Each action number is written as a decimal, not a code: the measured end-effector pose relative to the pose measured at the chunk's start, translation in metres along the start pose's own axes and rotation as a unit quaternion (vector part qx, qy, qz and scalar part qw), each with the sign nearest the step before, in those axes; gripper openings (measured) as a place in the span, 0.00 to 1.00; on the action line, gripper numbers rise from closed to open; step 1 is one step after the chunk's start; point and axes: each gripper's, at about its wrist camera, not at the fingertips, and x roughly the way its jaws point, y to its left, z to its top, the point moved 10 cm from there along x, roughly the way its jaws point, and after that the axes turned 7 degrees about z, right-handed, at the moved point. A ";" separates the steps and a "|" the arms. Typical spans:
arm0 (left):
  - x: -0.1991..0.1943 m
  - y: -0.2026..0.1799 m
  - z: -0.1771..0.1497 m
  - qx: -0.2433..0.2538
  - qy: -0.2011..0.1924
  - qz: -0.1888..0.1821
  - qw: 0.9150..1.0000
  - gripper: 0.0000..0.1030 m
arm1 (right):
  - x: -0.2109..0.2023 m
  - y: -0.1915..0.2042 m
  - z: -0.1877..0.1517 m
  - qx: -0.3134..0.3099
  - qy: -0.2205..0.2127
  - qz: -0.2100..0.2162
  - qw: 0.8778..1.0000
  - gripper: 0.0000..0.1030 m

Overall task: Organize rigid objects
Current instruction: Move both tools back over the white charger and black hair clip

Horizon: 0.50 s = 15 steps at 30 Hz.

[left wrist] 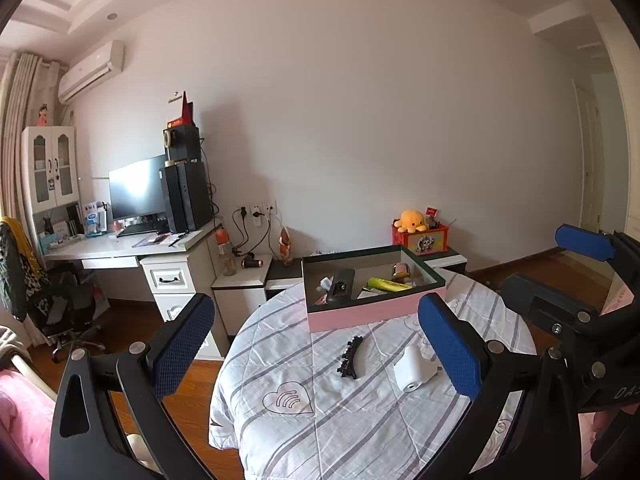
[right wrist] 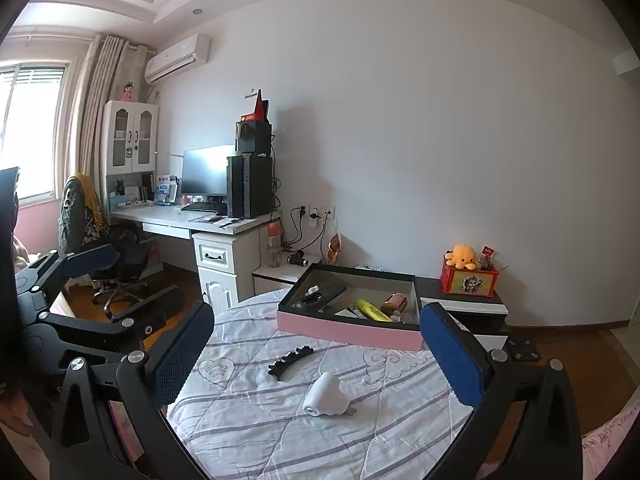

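Left wrist view: left gripper spread wide, empty, above striped quilt. Right gripper likewise wide apart, empty. On quilt, nearest: white plug adapter; just beside it, black hair clip. Behind: pink box, dark rim, holding black device, yellow highlighter, small brown bottle, lettering unreadable. Beyond, on nightstand: red printed box bearing yellow plush octopus.

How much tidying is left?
Some things already lie in the pink box: a yellow marker and more. Nothing is in hand; both claws, left and right, are open. The black clip and white plug remain on the table.
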 end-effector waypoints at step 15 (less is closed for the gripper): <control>-0.001 -0.004 0.007 0.000 -0.005 0.000 1.000 1.00 | -0.010 -0.004 0.005 -0.008 -0.009 -0.020 1.000 1.00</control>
